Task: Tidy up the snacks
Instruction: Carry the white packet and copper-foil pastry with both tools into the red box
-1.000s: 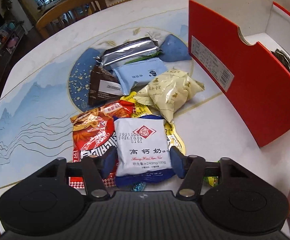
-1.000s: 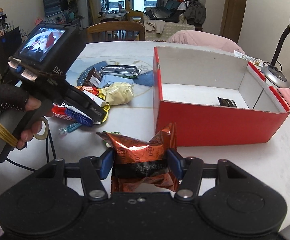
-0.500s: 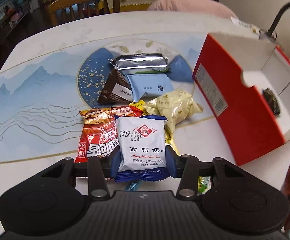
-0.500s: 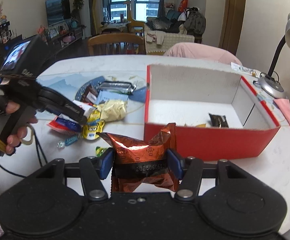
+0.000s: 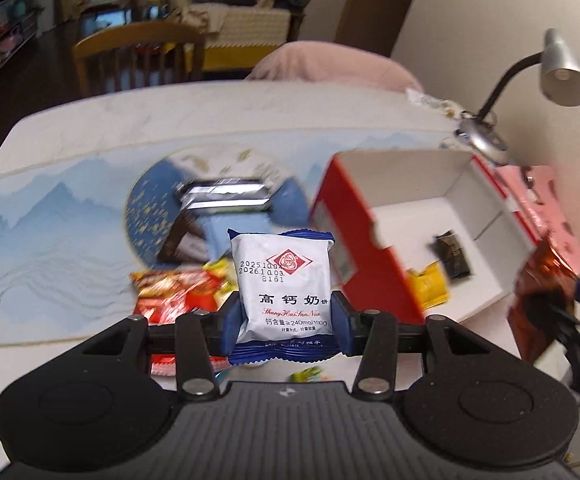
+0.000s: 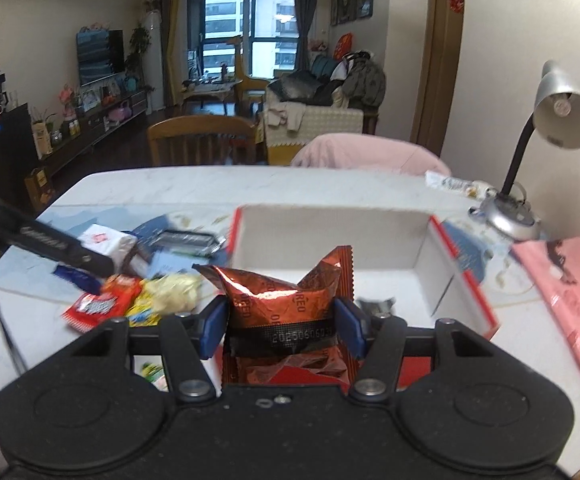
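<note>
pinching a white-and-blue biscuit packet (image 5: 283, 296) in my left hand-held gripper (image 5: 284, 322), my right hand-held gripper (image 6: 281, 326) clamps a crinkled copper-red foil snack bag (image 6: 290, 312) above the open red cardboard box (image 6: 464, 276); other snacks lie heaped on the white surface (image 5: 89, 128).

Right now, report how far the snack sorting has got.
Done: a dark packet and a yellow packet lie in the red box. In hand: the left gripper grips a white milk-biscuit packet; the right gripper grips a copper Oreo packet. Left: the silver packet, red packet and others on the table.
</note>
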